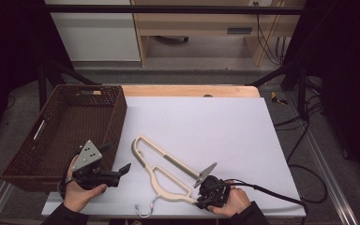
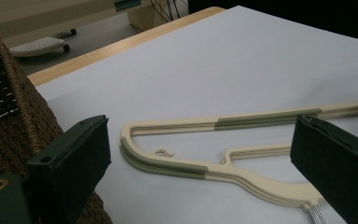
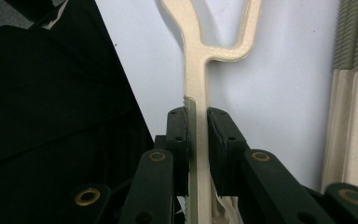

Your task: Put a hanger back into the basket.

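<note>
**Operator:** What does my right gripper (image 1: 205,193) hold, and why at that spot?

**Guide:** Your right gripper has its jaws clamped on the cream clothes hanger (image 1: 166,173), at the end of it nearest you. In the right gripper view the pads pinch the flat bar (image 3: 198,140) just below the fork where it splits in two. You grip there, most likely, because the bar is narrow enough to fit between the pads and stiff enough to carry the whole frame. The metal hook (image 1: 146,209) lies on the sheet just beside that grip, toward your left hand.

**Operator:** And my left gripper (image 1: 122,171)?

**Guide:** Its jaws stand well apart with nothing between them. It hovers just beside the hanger, on the side toward the basket. In the left gripper view the hanger's ribbed grey-green shoulder strip (image 2: 168,164) shows between the two jaws, farther off and untouched. Judged from that pose, you keep it open so it can take the free end.

**Operator:** Where does the hanger itself lie?

**Guide:** It lies flat on the white sheet (image 1: 225,122), running away from your right gripper toward the wicker basket (image 1: 115,112). Its far rounded end stops near the basket's wall but apart from it.

**Operator:** What lies beyond the hanger?

**Guide:** The bare sheet, then the wooden table edge (image 1: 187,90).
</note>
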The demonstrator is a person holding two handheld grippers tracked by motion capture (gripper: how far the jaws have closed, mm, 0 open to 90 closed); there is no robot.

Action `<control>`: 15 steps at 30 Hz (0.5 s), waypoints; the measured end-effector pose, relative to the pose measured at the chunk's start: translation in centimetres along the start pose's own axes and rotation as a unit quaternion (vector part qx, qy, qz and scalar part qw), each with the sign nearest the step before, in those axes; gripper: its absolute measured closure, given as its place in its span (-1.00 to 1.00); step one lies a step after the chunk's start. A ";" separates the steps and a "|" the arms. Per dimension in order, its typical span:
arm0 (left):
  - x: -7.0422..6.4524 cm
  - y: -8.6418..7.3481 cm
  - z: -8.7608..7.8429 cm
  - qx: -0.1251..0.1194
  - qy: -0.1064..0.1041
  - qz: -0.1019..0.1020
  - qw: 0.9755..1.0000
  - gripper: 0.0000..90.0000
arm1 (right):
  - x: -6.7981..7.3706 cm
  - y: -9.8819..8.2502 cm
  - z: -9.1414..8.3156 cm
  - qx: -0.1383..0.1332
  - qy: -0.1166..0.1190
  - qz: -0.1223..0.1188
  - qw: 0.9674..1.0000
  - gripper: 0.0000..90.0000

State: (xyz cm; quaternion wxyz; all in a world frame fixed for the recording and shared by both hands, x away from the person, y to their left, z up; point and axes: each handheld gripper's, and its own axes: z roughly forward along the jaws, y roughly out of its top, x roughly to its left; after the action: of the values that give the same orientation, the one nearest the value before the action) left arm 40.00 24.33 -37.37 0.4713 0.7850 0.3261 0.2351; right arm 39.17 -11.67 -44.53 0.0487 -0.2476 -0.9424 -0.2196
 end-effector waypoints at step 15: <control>-0.8 0.1 0.0 -0.001 -0.017 -0.001 1.000 -0.90 | -0.2 0.0 -1.6 -0.052 0.004 0.004 0.999 0.77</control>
State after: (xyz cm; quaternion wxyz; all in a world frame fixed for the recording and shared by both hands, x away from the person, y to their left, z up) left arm 39.52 23.71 -37.39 0.4776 0.7884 0.3181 0.2214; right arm 39.34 -12.53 -43.12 0.0404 -0.2527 -0.9284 -0.2694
